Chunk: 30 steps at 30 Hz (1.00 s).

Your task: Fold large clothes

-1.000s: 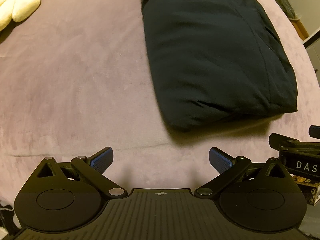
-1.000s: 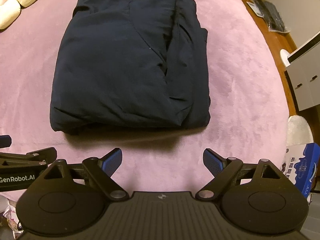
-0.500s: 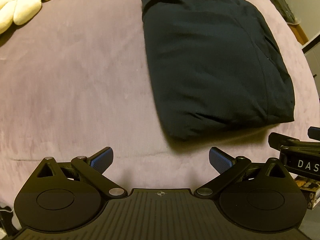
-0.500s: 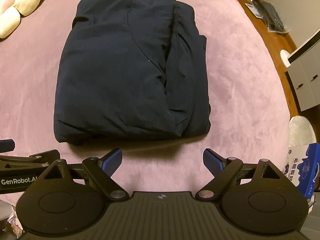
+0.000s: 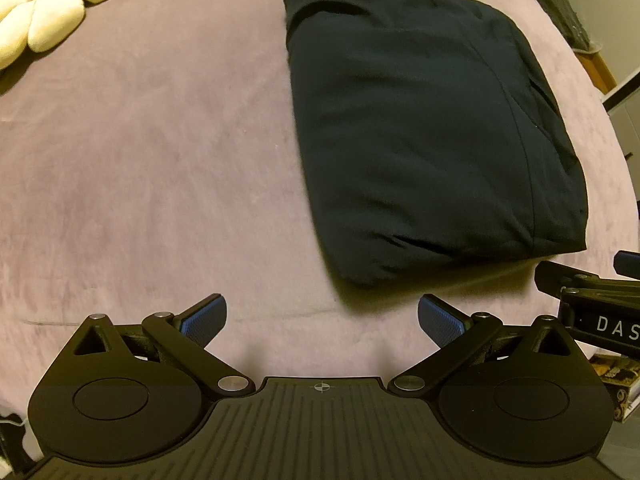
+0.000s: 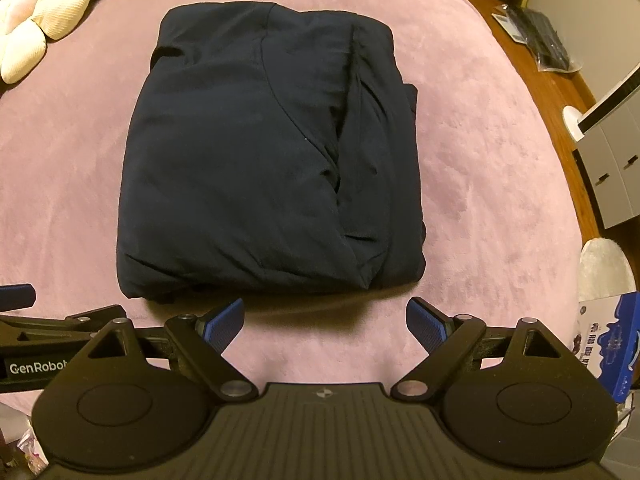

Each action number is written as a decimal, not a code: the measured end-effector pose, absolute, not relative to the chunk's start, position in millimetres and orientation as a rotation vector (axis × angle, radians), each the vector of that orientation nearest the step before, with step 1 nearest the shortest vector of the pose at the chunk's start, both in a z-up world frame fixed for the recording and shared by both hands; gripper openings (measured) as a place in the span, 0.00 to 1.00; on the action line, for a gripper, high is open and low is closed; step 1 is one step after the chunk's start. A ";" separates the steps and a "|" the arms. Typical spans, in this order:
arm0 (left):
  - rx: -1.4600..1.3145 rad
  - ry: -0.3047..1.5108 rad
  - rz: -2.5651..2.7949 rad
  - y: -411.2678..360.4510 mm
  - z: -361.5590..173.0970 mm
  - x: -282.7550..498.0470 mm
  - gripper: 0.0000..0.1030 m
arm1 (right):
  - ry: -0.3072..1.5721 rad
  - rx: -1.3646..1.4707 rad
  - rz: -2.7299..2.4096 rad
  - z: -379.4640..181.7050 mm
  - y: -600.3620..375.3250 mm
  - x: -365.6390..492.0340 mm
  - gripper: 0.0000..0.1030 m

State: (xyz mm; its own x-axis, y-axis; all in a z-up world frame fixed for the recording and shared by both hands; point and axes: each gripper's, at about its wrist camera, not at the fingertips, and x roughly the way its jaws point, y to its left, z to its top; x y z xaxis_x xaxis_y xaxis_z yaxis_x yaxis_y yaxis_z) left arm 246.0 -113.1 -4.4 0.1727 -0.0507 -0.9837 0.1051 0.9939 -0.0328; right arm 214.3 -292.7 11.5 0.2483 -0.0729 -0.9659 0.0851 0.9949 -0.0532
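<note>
A dark navy garment [image 6: 264, 156] lies folded into a thick rectangle on the pink bed cover [image 6: 480, 160]. It also shows in the left wrist view [image 5: 420, 128], up and to the right. My left gripper [image 5: 322, 322] is open and empty, held over bare cover in front of the garment's near left corner. My right gripper [image 6: 324, 322] is open and empty, just in front of the garment's near edge. Each gripper shows at the edge of the other's view.
A cream flower-shaped cushion [image 6: 36, 36] lies at the bed's far left; it also shows in the left wrist view [image 5: 52, 12]. To the right are a wooden floor [image 6: 520, 24], a white cabinet [image 6: 612, 152] and a blue box [image 6: 608, 344].
Both grippers have drawn back from the garment and a little upward, so it looks smaller and farther. The garment has not moved. Both grippers stay open.
</note>
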 end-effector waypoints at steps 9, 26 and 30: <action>0.043 1.393 -0.115 -113.1 -3.8 249.4 1.00 | 1.314 0.014 -0.112 12.2 -293.3 216.2 0.86; 0.047 1.394 -0.120 -115.4 -5.3 252.2 1.00 | 1.319 0.023 -0.115 11.3 -295.2 219.7 0.86; 0.048 1.396 -0.122 -115.3 -5.5 252.9 1.00 | 1.322 0.028 -0.119 10.8 -295.1 220.5 0.86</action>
State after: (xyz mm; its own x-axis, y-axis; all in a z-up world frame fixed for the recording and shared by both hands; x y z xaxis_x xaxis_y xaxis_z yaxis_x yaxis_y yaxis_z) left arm 252.9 -115.3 -5.5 0.1690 -0.0573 -0.9840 0.1137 0.9928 -0.0383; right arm 220.5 -295.1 10.8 0.2407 -0.0708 -0.9680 0.1025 0.9936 -0.0471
